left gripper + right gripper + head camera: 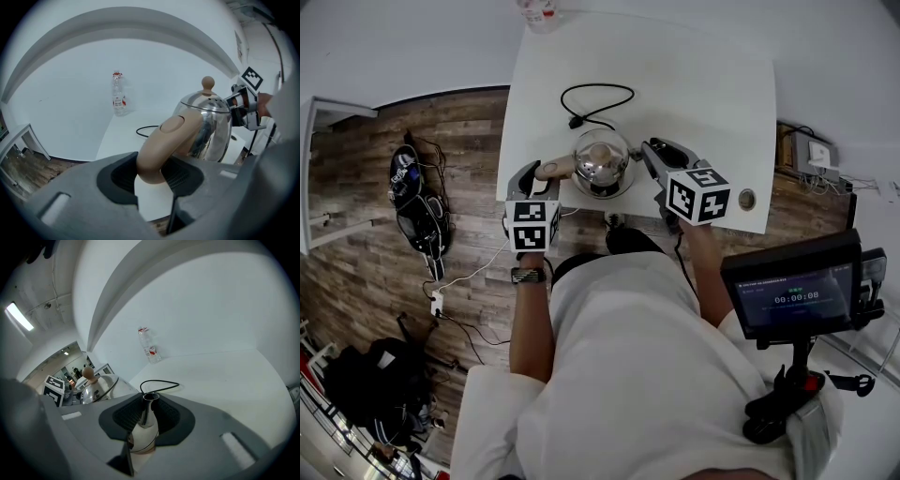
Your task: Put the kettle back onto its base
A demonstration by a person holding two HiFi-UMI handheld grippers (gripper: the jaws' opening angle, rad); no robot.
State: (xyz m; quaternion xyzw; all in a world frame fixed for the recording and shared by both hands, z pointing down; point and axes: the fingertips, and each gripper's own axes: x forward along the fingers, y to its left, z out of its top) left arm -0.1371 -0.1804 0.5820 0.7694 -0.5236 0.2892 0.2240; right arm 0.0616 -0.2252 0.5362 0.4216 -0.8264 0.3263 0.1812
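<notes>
A shiny steel kettle [602, 164] with a beige knob on its lid stands near the front edge of the white table [703, 84]. My left gripper [551, 171] is shut on its beige handle [166, 136], which fills the gap between the pads in the left gripper view [152, 176]. From the other side, my right gripper [649, 155] is shut on the kettle's spout [147, 411], which stands upright between its pads [145, 420]. A black power cable [598, 101] loops on the table behind the kettle. The base is hidden under the kettle, if it is there.
A clear plastic bottle [539, 11] stands at the table's far edge against the wall. A monitor on a stand [792, 295] is at my right. Bags [417, 211] and cables lie on the wooden floor to the left.
</notes>
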